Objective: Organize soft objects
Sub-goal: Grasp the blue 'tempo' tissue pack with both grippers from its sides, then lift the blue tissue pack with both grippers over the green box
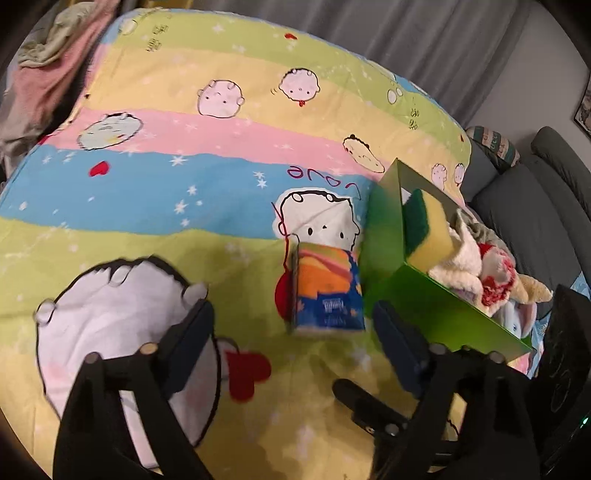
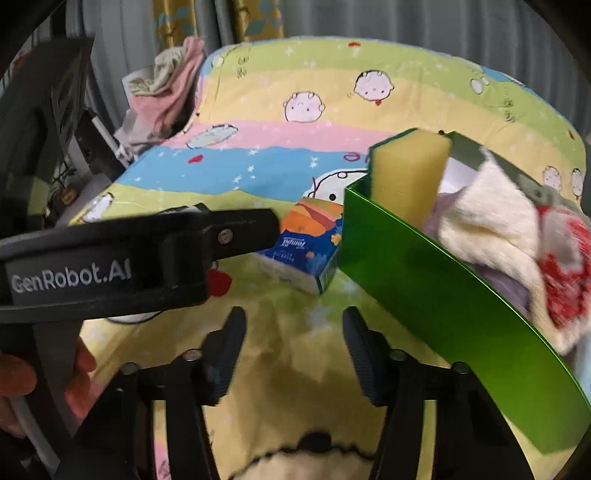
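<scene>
A blue and orange tissue pack lies on the cartoon bedsheet, just left of a green box. The box holds a yellow and green sponge, a cream fluffy cloth and a red and white soft item. My left gripper is open and empty, just short of the pack. In the right wrist view, my right gripper is open and empty, nearer than the pack and the box, with the sponge sticking up.
The left gripper's body crosses the right wrist view at left, held by a hand. Pink and green clothes pile at the bed's far left corner. A grey sofa stands to the right, grey curtains behind.
</scene>
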`<state>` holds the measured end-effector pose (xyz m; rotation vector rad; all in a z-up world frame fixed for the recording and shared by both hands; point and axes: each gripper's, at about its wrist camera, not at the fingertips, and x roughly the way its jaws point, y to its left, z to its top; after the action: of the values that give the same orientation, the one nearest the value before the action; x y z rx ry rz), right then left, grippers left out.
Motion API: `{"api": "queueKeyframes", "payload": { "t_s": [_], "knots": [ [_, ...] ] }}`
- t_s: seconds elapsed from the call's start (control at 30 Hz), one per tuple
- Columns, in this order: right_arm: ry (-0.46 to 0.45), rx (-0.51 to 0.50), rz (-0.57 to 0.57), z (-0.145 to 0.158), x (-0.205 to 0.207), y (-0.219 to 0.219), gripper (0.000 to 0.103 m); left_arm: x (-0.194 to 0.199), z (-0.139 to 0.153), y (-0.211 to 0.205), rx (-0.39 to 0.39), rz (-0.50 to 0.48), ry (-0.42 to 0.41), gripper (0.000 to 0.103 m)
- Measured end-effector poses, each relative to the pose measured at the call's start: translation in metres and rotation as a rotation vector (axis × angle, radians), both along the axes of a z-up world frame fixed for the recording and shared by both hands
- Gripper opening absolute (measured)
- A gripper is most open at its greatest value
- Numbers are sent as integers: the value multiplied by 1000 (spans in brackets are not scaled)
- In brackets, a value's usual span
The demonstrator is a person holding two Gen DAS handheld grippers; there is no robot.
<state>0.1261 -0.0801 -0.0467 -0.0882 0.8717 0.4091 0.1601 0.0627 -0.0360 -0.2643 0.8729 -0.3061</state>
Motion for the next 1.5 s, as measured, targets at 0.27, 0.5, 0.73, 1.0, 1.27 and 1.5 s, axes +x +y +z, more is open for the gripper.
{"api": "queueKeyframes", "payload": {
  "t_s": [0.27,0.5,0.73,1.0,1.27,1.5],
  "knots": [
    [7,14,-20,-12,27,11,49,29,-16,-8,-41,-94,61,65],
    [1,5,-3,-15,39,14,47,38,-29,-12,-113,-136,110,44],
    [-18,7,16,-10,29,14,39,24,-18,-17,-70,-155,65,44],
    [-117,81,30,31,-13,8,36,-23,28,-15,-27,-141,-59,45],
    [-218,93,23,67,-47,-8,36,-57,72,-32,25,-157,-166,45],
    [-268,110,-7,88,-62,-35,36,-70,96,-58,37,-186,-208,45]
  ]
}}
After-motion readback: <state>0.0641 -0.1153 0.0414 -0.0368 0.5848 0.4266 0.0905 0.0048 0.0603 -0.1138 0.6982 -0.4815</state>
